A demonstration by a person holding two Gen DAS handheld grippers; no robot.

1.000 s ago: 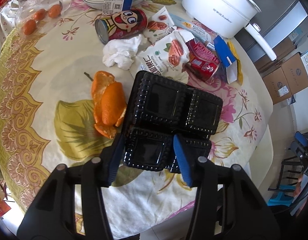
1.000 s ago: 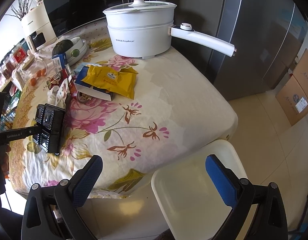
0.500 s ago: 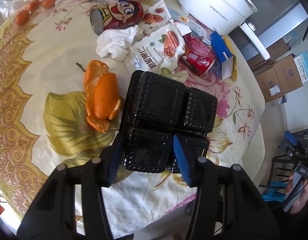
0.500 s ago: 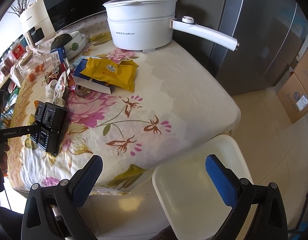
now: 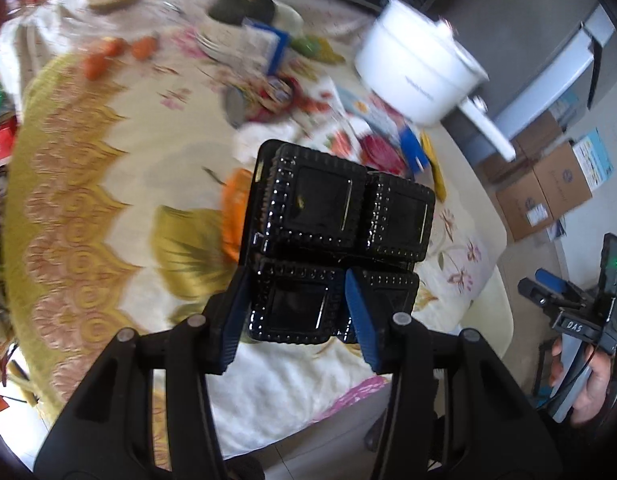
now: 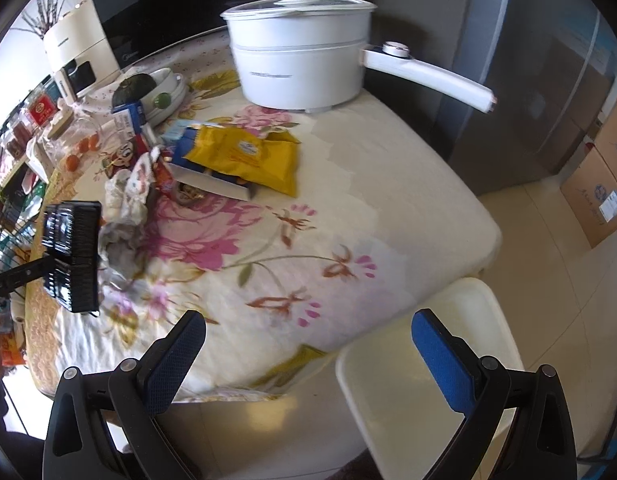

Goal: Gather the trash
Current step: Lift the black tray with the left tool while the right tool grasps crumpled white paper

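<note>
A black plastic tray (image 5: 340, 216) with four square compartments hangs above the tablecloth, tilted. My left gripper (image 5: 296, 292) is shut on its near left compartment, one blue pad on each side. In the right wrist view the same tray (image 6: 74, 252) hangs at the far left, above the table's edge. My right gripper (image 6: 308, 324) is open with nothing between its fingers. It hovers over the table's near corner and a cream-white square container (image 6: 424, 364) on the floor. The left wrist view shows the right gripper (image 5: 548, 284) in a hand at the far right.
Orange peel (image 5: 234, 208), a crumpled tissue (image 6: 120, 204), a red can (image 5: 264, 94), a yellow packet (image 6: 248, 156) on a blue box and snack wrappers lie on the floral cloth. A white pot (image 6: 304, 64) with a long handle stands at the back. Cardboard boxes (image 5: 548, 184) sit on the floor.
My left gripper has risen with the black tray, which has left the cloth and now hides most of the orange peel. The right gripper has shifted a little; its jaws stay wide.
</note>
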